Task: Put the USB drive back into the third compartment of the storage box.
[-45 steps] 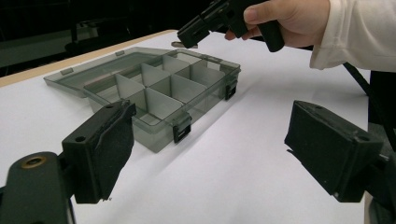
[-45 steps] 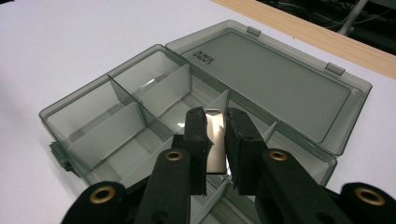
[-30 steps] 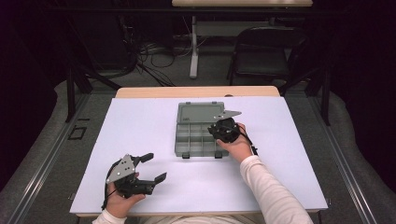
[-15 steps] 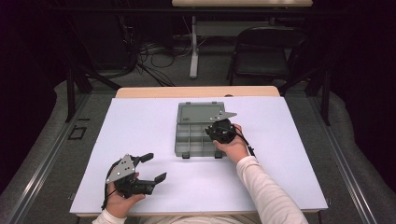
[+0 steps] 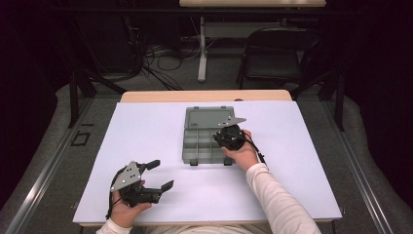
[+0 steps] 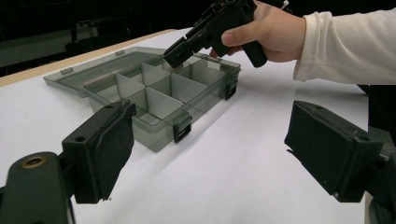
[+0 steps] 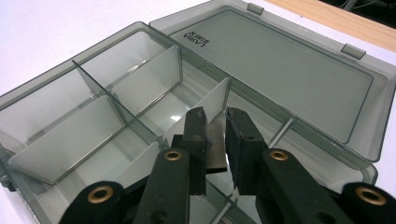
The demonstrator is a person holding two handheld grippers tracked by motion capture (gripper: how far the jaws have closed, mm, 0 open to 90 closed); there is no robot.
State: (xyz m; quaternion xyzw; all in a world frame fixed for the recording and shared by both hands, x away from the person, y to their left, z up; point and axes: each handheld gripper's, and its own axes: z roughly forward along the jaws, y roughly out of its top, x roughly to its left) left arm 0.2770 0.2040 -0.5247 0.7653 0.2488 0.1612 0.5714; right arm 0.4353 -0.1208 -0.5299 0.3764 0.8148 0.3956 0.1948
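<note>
An open grey see-through compartment box (image 5: pixel 200 152) lies mid-table, its lid (image 5: pixel 209 118) folded flat behind it. My right gripper (image 5: pixel 228 137) hovers over the box's right side, tilted down into it. In the right gripper view its jaws (image 7: pixel 215 116) stand almost together, pinching one thin upright divider (image 7: pixel 217 99) between two compartments. The left gripper view shows that same gripper (image 6: pixel 173 55) dipping into the box (image 6: pixel 159 139). My left gripper (image 5: pixel 161 174) rests near the table's front left, open with nothing between its fingers (image 6: pixel 109 140).
The white table top (image 5: pixel 302 161) has a wooden strip (image 5: pixel 204 95) at its far edge. Beyond stand a folding chair (image 5: pixel 277 53), cables and another table's legs. The box's compartments hold nothing but their dividers (image 7: pixel 144 79).
My right gripper has edged slightly left and down over the box. The left gripper has stayed put.
</note>
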